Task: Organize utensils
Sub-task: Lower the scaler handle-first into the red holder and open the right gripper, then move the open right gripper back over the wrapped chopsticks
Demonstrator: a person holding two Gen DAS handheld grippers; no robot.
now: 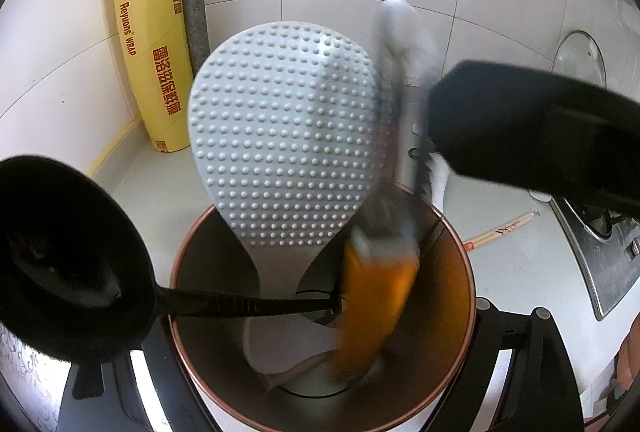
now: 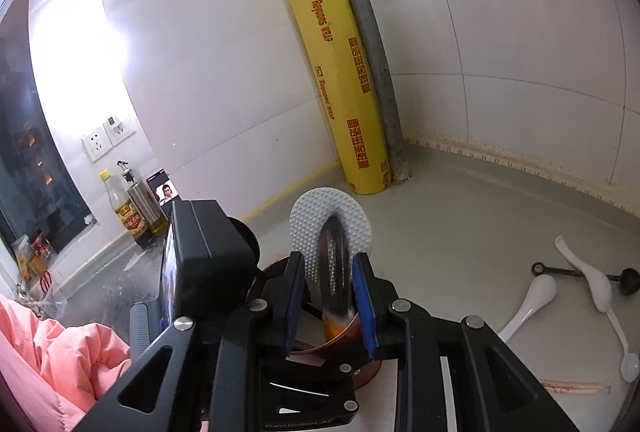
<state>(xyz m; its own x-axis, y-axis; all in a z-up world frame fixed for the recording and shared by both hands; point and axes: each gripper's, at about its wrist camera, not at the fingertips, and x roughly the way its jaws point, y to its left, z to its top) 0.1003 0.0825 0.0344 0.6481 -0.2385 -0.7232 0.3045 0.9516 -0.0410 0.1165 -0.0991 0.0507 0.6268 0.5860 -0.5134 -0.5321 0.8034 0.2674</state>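
While left gripper point(image 1: 320, 372) clamps copper-rimmed holder point(image 1: 448, 272), it stands on counter point(image 2: 460, 199) nr back corner. Inside, L to R: black ladle point(image 1: 68, 256) over left rim, dotted rice paddle point(image 1: 280, 135) upright, orange-handled utensil point(image 1: 376, 296), blurred. Right gripper point(image 2: 326, 308) pads point(image 2: 362, 296) apart, flanking that utensil w/o clear contact. White spoons point(image 2: 592, 280) toward counter's right edge.

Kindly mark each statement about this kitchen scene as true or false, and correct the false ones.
1. The grey dotted rice paddle stands in the copper-rimmed holder. True.
2. The yellow wrap roll lies flat on the counter. False: it stands upright in the corner, against a grey pipe.
3. White spoons lie on the counter, outside the holder. True.
4. The black ladle lies on the counter. False: its handle sits in the holder and its bowl leans out over the rim.
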